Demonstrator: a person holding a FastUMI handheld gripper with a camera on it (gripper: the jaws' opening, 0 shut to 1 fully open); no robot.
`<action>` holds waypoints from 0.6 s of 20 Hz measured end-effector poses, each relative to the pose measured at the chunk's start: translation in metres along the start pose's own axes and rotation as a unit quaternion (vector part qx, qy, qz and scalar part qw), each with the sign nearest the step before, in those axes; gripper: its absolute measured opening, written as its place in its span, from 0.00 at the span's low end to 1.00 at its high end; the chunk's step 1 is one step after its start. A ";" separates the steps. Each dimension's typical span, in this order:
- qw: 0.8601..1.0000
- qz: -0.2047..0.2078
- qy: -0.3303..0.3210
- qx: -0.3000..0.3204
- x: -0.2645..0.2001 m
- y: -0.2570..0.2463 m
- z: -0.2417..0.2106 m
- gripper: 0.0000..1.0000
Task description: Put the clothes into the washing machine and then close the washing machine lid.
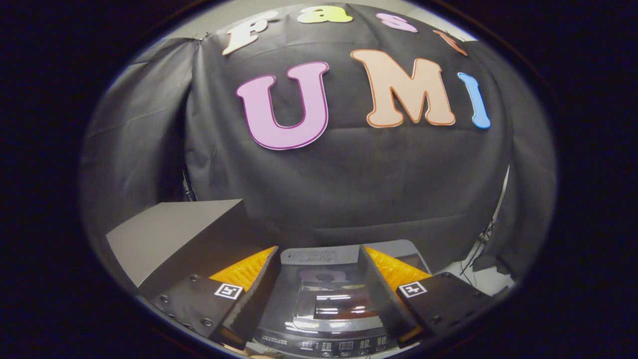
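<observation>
Fingers [234, 294] of the gripper [319, 294]: spread wide apart, nothing held between them, no contact with any object. Each carries a small square printed marker on its upper face. Their near ends are cut off from sight.

Washing machine [324, 309]: top-loading, grey body, directly below and between the fingers, its flanks hidden behind them. The lid [331, 304] lies flat and closed; it is a dark glossy pane that reflects bright ceiling lights, so whatever sits in the drum underneath cannot be made out. A lighter grey band at the far side of the lid bears print too small to tell apart. The control panel [329, 344] runs along the near side, with rows of small buttons and markings, partly cut off.

Grey box [169, 239]: to the left of the machine, beyond the left finger, matte flat top, dark front face; its lower part is hidden by that finger.

Cables [481, 244]: dark, on the pale floor to the right of the machine, partly lost in shadow.

Black cloth wall [349, 184]: hangs behind everything.
</observation>
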State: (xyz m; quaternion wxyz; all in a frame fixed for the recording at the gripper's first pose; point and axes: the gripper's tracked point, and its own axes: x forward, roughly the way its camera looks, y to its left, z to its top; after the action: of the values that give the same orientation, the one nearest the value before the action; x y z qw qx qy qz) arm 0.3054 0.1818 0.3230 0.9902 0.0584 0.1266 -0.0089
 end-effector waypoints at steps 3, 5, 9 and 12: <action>1.000 0.005 -0.011 0.000 -0.009 -0.005 0.001 0.97; 1.000 0.011 -0.027 -0.004 -0.017 -0.009 0.006 0.97; 0.997 0.020 -0.070 -0.019 -0.037 -0.020 0.017 0.97; 0.993 0.014 -0.105 -0.048 -0.063 -0.035 0.020 0.97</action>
State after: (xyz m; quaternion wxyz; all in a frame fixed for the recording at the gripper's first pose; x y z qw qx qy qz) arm 0.2487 0.1444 0.3540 0.9997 0.0115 0.0210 0.0051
